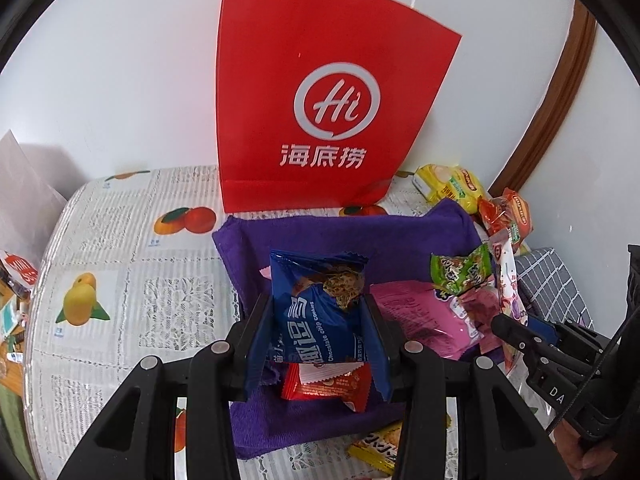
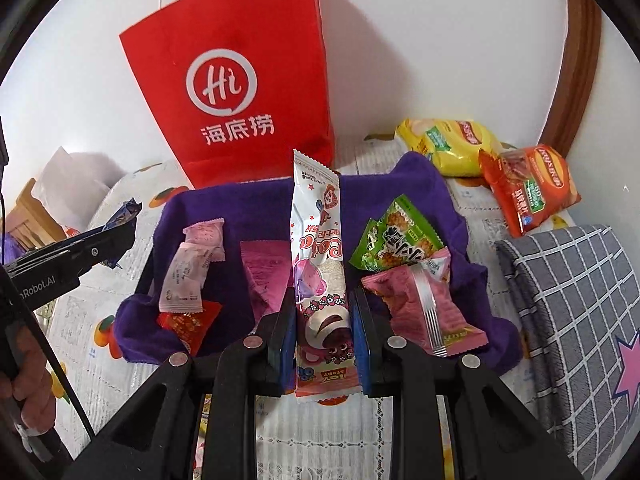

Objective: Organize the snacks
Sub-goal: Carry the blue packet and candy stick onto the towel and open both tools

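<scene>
The left tool (image 1: 318, 320) gripped a blue foil chocolate-chip cookie packet (image 1: 316, 300), its long axis running forward between the fingers. The right tool (image 2: 322, 332) was closed on a long white-and-pink candy packet (image 2: 318, 248), likewise pointing forward. Both tools angled steeply downward, side by side, the left over the near-left part of a purple cloth-lined tray (image 2: 260, 200), the right over its middle. The tray lay directly below and ahead, other snacks already inside, so each packet probably only needed lowering and releasing.
</scene>
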Tool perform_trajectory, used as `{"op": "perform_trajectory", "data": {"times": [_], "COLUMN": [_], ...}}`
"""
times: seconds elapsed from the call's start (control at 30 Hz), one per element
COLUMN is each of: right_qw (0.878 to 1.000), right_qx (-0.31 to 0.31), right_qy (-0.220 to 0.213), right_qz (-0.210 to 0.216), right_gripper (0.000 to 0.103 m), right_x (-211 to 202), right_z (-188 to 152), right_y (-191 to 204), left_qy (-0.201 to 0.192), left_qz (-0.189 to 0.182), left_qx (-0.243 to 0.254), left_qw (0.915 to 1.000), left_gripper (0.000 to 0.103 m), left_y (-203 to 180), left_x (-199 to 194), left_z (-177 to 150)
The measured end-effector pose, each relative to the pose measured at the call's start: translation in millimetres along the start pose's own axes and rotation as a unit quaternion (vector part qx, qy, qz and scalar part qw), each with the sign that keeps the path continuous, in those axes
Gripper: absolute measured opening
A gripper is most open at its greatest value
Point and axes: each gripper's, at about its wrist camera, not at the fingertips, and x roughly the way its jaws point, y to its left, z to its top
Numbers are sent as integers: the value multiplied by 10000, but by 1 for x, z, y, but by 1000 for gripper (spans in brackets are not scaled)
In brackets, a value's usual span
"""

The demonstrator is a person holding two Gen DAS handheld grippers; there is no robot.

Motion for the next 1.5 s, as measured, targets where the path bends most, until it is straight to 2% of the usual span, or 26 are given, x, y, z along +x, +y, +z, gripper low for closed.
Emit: {"op": "perform_trajectory", "data": {"times": [0.43,0.87,1.07,1.23,1.37,1.5], "right_qw": [9998,9998,9997,9997,9998,9995], "right_qx": [17,-123,-191,-234,-214,-254], "right_qy": [192,152,149,24,-21,-136], "right_qz": [83,61,69,32,14,-85], "right_gripper": [26,28,37,54,57,65], "right_x": [26,26,22,15,9,0], "right_z": [-3,-3,-2,-2,-1,0], "right_y": [-2,-1,1,3,3,5], "left_qy": [221,398,472,502,544,614], "left_qz": [-57,-304,-396,-446,-490,-589], "left_qx": [3,33,31,27,18,18], "left_qw": [9997,9987,9981,9977,9973,9964], "left_gripper": [41,41,42,43,44,45], "left_y": [1,-6,-9,-11,-12,-13], "left_x": [19,31,33,32,33,31], "left_z": [-8,-15,-15,-15,-16,-15]}}
